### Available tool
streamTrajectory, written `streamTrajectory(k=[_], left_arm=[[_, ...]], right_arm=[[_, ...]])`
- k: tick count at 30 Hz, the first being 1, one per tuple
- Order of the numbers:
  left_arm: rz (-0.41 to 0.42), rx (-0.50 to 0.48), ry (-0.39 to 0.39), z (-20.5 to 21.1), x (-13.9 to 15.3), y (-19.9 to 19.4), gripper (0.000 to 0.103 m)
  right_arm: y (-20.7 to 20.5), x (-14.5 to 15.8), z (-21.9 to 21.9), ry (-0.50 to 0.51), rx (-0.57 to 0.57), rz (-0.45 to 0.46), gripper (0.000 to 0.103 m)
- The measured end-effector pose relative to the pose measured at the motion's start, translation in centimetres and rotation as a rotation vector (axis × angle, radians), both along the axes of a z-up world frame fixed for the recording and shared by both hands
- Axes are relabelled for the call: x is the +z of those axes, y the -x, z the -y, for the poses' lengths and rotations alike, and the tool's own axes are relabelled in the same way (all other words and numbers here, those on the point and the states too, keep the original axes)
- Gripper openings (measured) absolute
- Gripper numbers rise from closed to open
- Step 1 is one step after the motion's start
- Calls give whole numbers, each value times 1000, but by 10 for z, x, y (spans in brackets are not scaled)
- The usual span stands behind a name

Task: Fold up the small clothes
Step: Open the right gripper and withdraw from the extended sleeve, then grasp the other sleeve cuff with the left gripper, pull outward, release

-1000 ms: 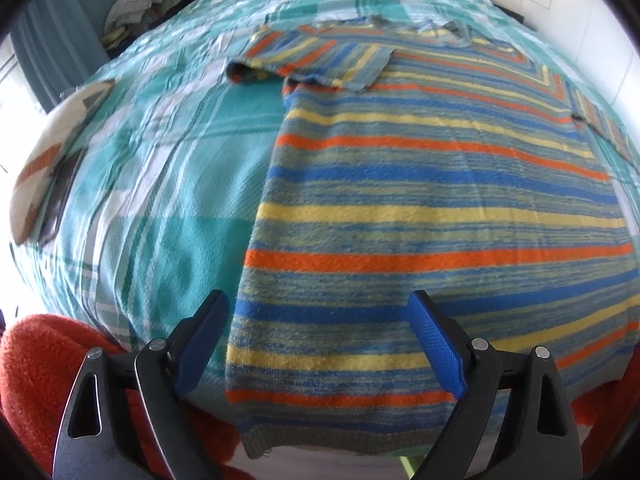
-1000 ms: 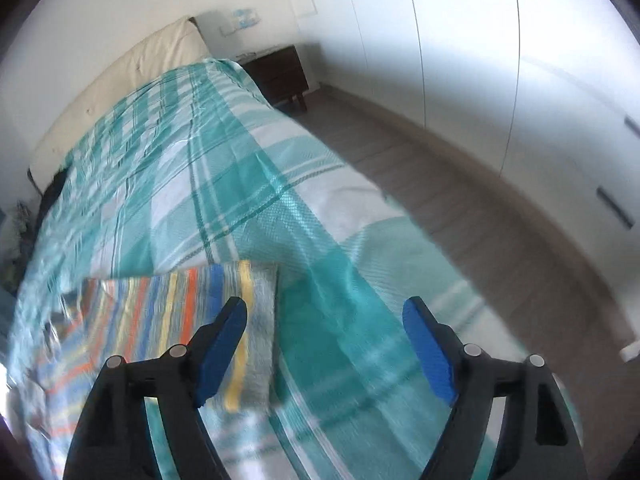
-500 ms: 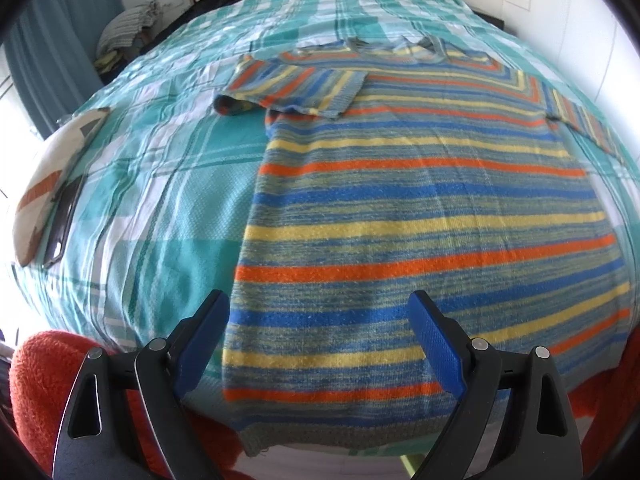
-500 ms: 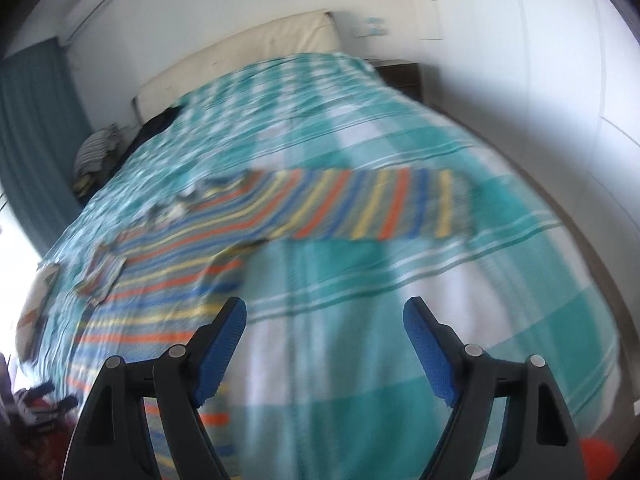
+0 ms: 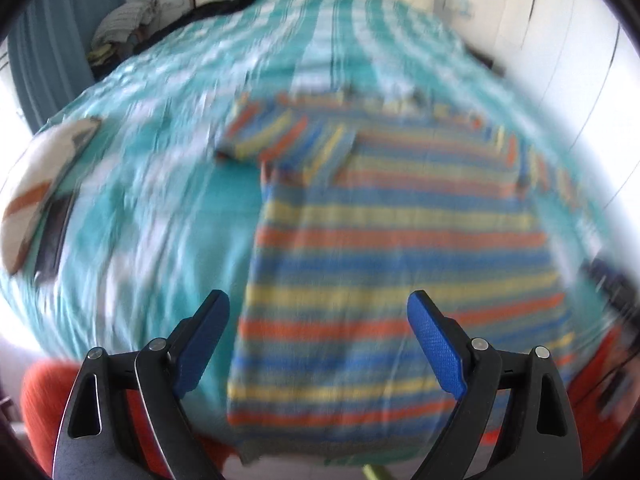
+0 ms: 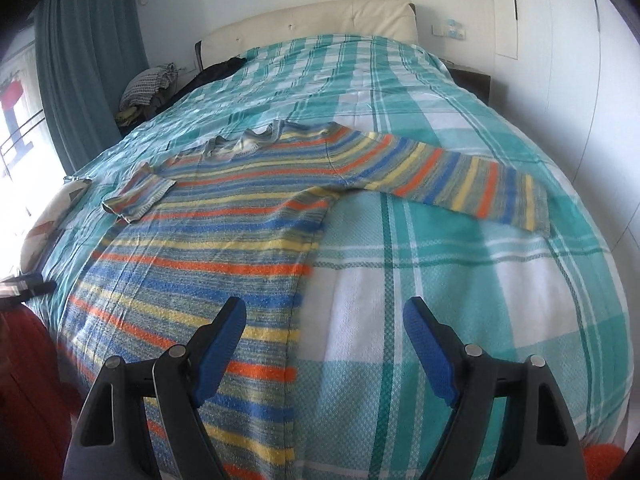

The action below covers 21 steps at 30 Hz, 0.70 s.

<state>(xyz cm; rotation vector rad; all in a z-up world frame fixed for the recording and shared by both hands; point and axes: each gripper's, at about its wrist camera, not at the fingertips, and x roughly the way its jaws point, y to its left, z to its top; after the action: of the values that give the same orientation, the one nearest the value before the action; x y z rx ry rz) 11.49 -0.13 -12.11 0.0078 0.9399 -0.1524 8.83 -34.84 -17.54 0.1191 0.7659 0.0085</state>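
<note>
- I can read no writing or labels anywhere.
- Striped sweater [image 6: 224, 232] lies flat on the checked bedspread [image 6: 460, 280], left sleeve folded in, right sleeve outstretched.
- My left gripper [image 5: 318, 340] and right gripper [image 6: 324, 344] both gape, empty.

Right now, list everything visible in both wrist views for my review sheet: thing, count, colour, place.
Sweater: one, striped blue, yellow, orange and grey, flat on the bed; one sleeve folded over the body, the other sleeve stretched out sideways.
Bedspread: one, teal and white check, covering the bed.
Headboard: one, cream, far end of the bed.
Curtain: one, teal, at the window side.
Clothes pile: one, mixed colours, beside the far corner of the bed.
Cushion: one, white with brown patches, bed edge.
Orange fabric: near foot of bed; what it is I cannot tell.
Left gripper: black, blue pads, open, empty.
Right gripper: same, open, empty.
</note>
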Motion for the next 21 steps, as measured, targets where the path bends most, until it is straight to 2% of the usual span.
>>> streamTrajectory(k=[3, 5, 7, 8, 10, 11, 12, 13, 14, 15, 16, 17, 19, 21], left_arm=[[45, -13, 24, -3, 28, -42, 95], [34, -74, 1, 7, 27, -78, 97], [-9, -157, -80, 29, 7, -115, 97], [-30, -199, -144, 42, -13, -135, 97], [-65, -228, -233, 56, -47, -160, 96], [-94, -225, -257, 58, -62, -172, 90], [-143, -210, -267, 57, -80, -185, 81], [-196, -185, -239, 52, -96, -196, 81], [-210, -155, -169, 45, -101, -202, 80], [-201, -115, -108, 36, -100, -205, 62], [-203, -70, -76, 28, -97, -208, 40], [-222, -58, -31, 19, -90, -210, 7], [-198, -26, 58, -6, -65, -211, 4], [-120, 69, 117, -52, -31, -211, 4]], right_arm=[[1, -4, 4, -27, -22, -9, 80], [-1, -6, 6, -40, -19, -14, 80], [-3, -8, 5, -38, -9, -20, 80], [-4, -9, 4, -35, -5, -23, 80], [-5, -12, 2, -33, 5, -35, 80], [-5, -13, 1, -34, 10, -38, 80], [-5, -13, 0, -34, 15, -42, 80], [-5, -14, -1, -35, 19, -44, 80], [-4, -14, -2, -35, 23, -47, 80], [-4, -15, -2, -35, 26, -49, 80], [-4, -15, -2, -32, 32, -51, 80], [-4, -16, -3, -28, 35, -54, 80], [-6, -17, -3, -25, 36, -57, 80], [-8, -19, -2, -31, 38, -60, 80]])
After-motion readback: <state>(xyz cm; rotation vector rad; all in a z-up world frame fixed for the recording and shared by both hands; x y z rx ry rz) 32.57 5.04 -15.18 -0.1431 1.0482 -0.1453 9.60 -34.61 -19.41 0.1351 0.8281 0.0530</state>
